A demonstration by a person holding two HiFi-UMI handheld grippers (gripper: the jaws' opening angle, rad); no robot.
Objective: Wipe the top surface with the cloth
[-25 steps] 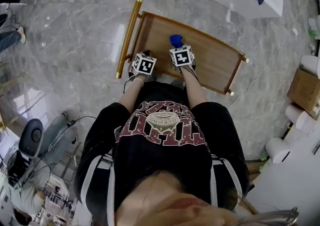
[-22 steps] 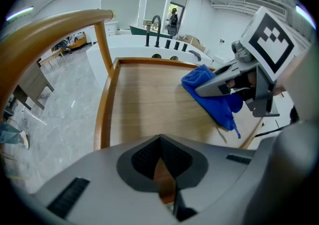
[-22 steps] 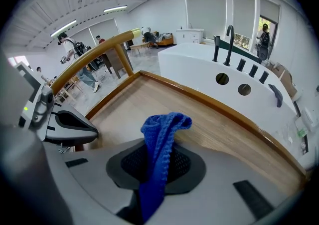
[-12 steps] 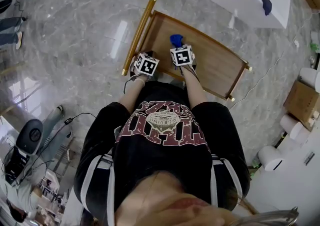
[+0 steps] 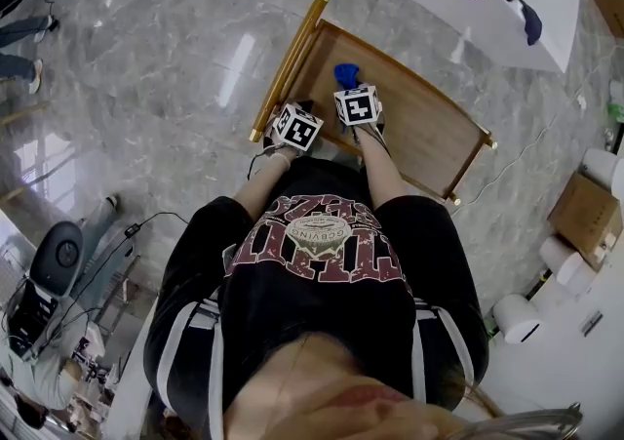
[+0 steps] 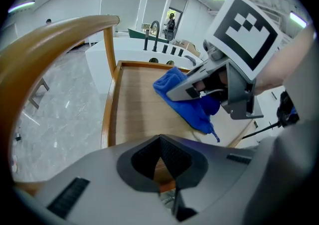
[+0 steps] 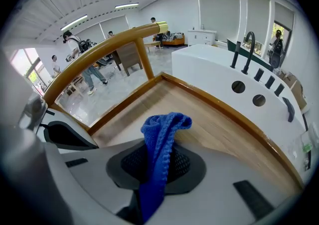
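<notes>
We had the blue knitted cloth [image 7: 162, 134] pinched in our right gripper [image 5: 348, 87], one bunched fold poking up past the jaws. It hung over the near-left part of the wooden cart top [image 5: 419, 126], a pale bare board with a raised rim. We couldn't tell whether they touched.

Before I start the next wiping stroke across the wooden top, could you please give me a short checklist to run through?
1. Cloth gripped: the blue cloth is pinched in the jaws of the right gripper. Ok.
2. Cloth on the wooden top: it hangs down to the wood, but whether it touches cannot be seen. Cannot tell.
3. Left gripper out of the path: its jaws are shut and empty, at the near edge by the gold handle. Ok.
4. Room to sweep: bare wood lies ahead up to the raised rim. Ok.
</notes>
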